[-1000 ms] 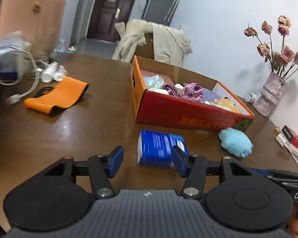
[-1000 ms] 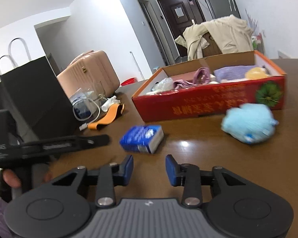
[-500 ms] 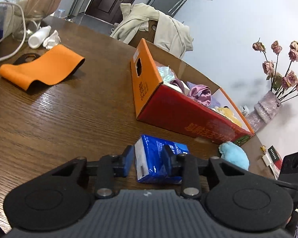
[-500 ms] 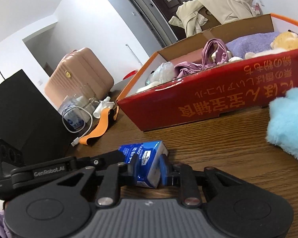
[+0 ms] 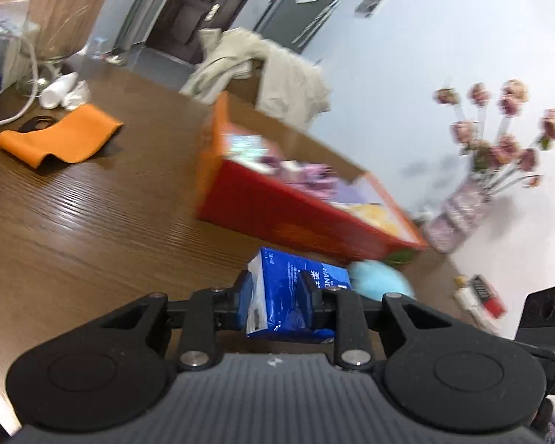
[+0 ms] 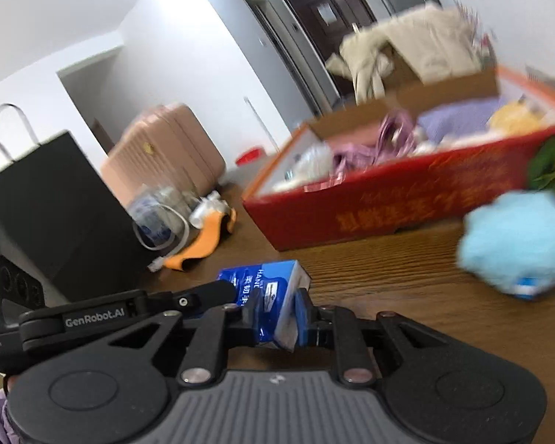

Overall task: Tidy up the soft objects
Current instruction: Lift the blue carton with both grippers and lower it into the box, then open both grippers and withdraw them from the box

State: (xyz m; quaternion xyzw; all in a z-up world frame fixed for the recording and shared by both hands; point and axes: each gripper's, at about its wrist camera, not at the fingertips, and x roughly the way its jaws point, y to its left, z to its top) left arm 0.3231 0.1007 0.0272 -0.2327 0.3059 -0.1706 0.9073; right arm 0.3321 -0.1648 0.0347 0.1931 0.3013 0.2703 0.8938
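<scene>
A blue tissue pack (image 5: 296, 292) is held between both grippers and looks lifted off the brown table (image 5: 74, 229). My left gripper (image 5: 275, 296) is shut on one end of it. My right gripper (image 6: 275, 314) is shut on the other end of the tissue pack (image 6: 270, 296). A red cardboard box (image 5: 296, 218) with several soft items inside stands just beyond; it also shows in the right wrist view (image 6: 407, 203). A light blue plush (image 6: 514, 244) lies on the table in front of the box, also visible in the left wrist view (image 5: 377, 279).
An orange cloth (image 5: 63, 140), a white cable and small bottles (image 5: 59, 90) lie at the far left. A black paper bag (image 6: 51, 214) and a pink suitcase (image 6: 166, 151) stand left. A vase of dried roses (image 5: 462, 211) stands right of the box.
Both grippers closed on the tissue pack about half a second ago and have since raised it and carried it toward the box. Both views are now motion-blurred.
</scene>
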